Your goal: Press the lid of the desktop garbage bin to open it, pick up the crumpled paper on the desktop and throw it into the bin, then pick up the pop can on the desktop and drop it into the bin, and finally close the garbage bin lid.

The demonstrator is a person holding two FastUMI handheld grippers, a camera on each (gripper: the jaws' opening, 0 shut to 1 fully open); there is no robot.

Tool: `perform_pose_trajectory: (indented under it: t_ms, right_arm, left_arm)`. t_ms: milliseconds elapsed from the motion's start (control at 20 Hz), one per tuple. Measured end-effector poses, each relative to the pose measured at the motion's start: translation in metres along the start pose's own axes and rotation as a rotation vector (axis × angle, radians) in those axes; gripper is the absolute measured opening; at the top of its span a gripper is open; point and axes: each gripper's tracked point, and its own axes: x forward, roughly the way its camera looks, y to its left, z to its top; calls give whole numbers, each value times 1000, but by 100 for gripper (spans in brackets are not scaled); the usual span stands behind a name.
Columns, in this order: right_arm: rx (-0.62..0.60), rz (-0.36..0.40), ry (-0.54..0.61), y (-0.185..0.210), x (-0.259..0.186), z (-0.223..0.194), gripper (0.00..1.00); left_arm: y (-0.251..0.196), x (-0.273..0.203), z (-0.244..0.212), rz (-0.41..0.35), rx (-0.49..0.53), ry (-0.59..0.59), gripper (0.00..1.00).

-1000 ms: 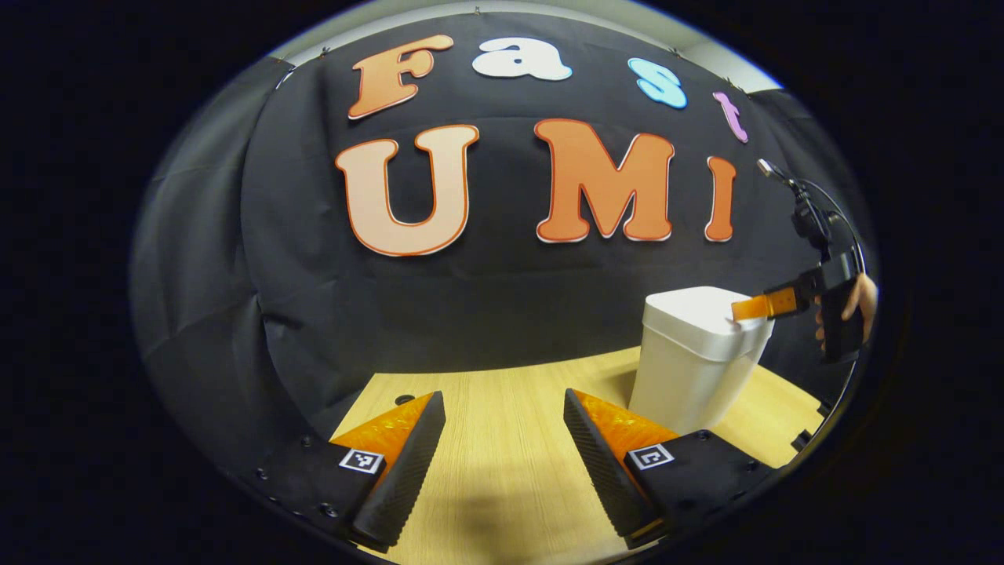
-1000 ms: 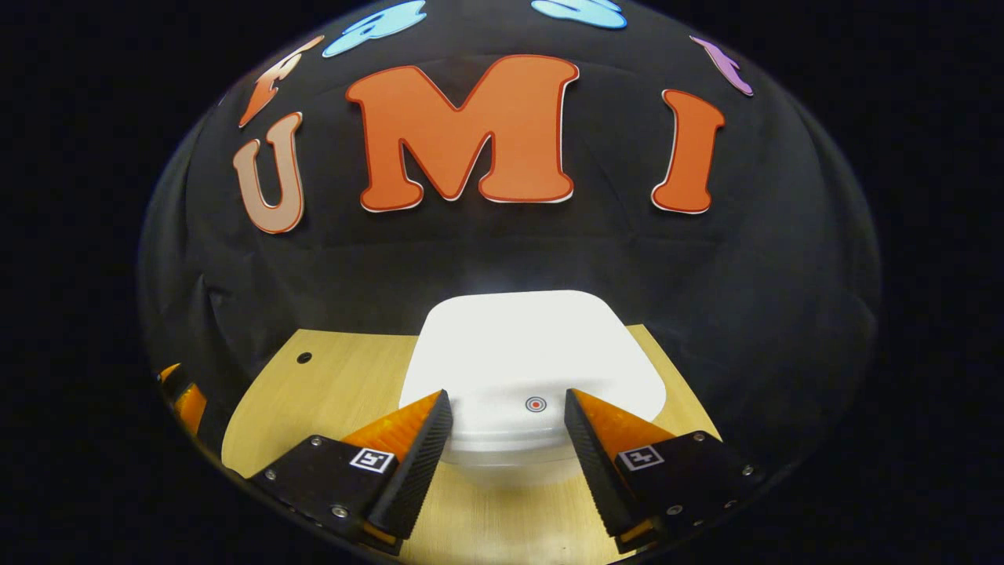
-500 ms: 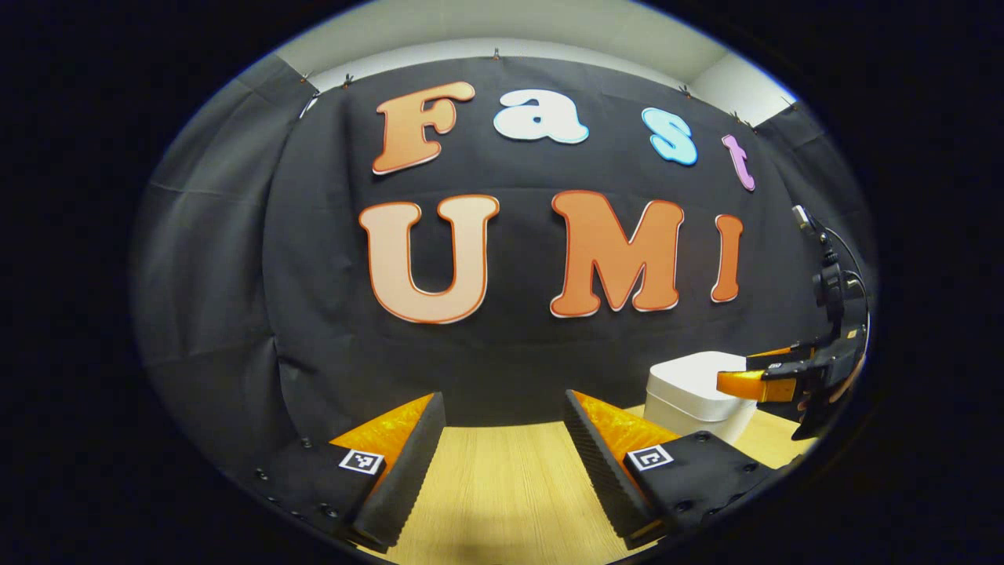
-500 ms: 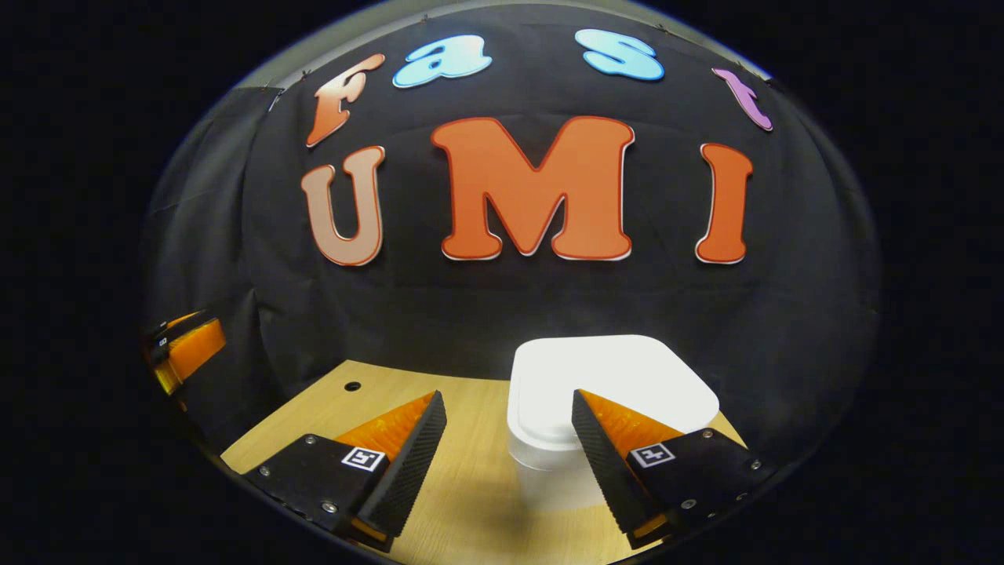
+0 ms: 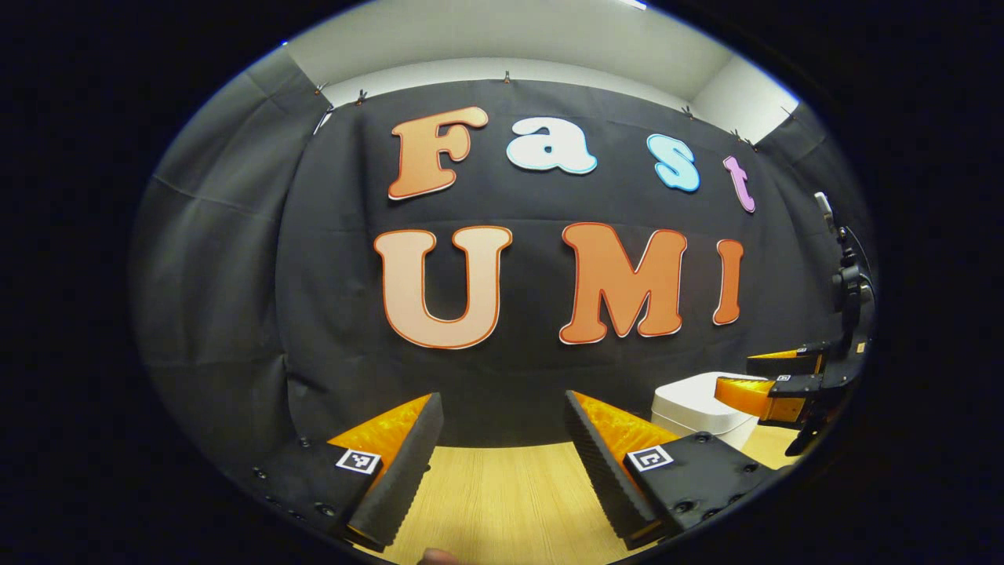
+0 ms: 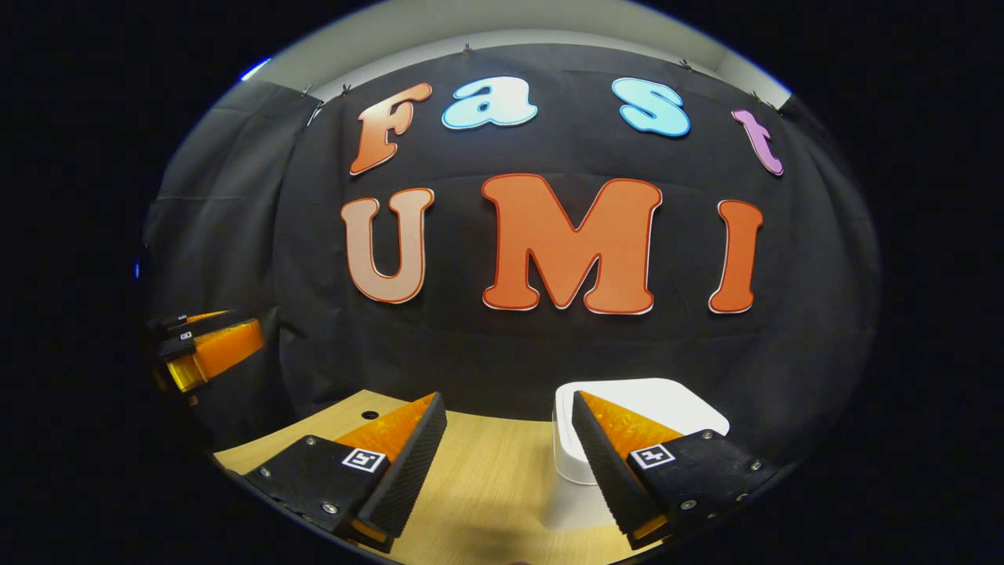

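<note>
A: Status on the white plastic desktop garbage bin (image 6: 667, 404)?

B: It stands on the light wood-grain desktop (image 6: 486, 494) near the back edge, against the black cloth wall (image 6: 549, 353). Its flat white lid (image 5: 694, 396) lies down, shut. No crumpled paper or pop can can be made out on the bare wood seen here.

A: Grippers?

B: Left gripper (image 5: 502, 463): jaws spread wide, nothing between them, held above the desktop, well left of the bin. Right gripper (image 6: 506, 463): jaws also spread, empty, raised, with the bin just behind its right finger.

A: Which step?

B: Ambiguous. A shut lid with no trash in sight fits either the opening press to come or the finish after closing. Neither gripper touches the bin.

A: Obstructions?

B: None visible. One small round hole (image 6: 369, 414) in the desktop.
</note>
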Motion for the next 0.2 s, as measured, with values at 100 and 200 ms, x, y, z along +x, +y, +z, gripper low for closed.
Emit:
perform_pose_trajectory:
  t_ms: [100, 200]
  right_arm:
    - [8, -4, -4, 9, -2, -1, 98]
    - [9, 1, 10, 20, -4, -7, 98]
  left_arm:
    - [8, 0, -1, -4, 9, -5, 98]
    - [15, 0, -1, -13, 18, -10, 98]
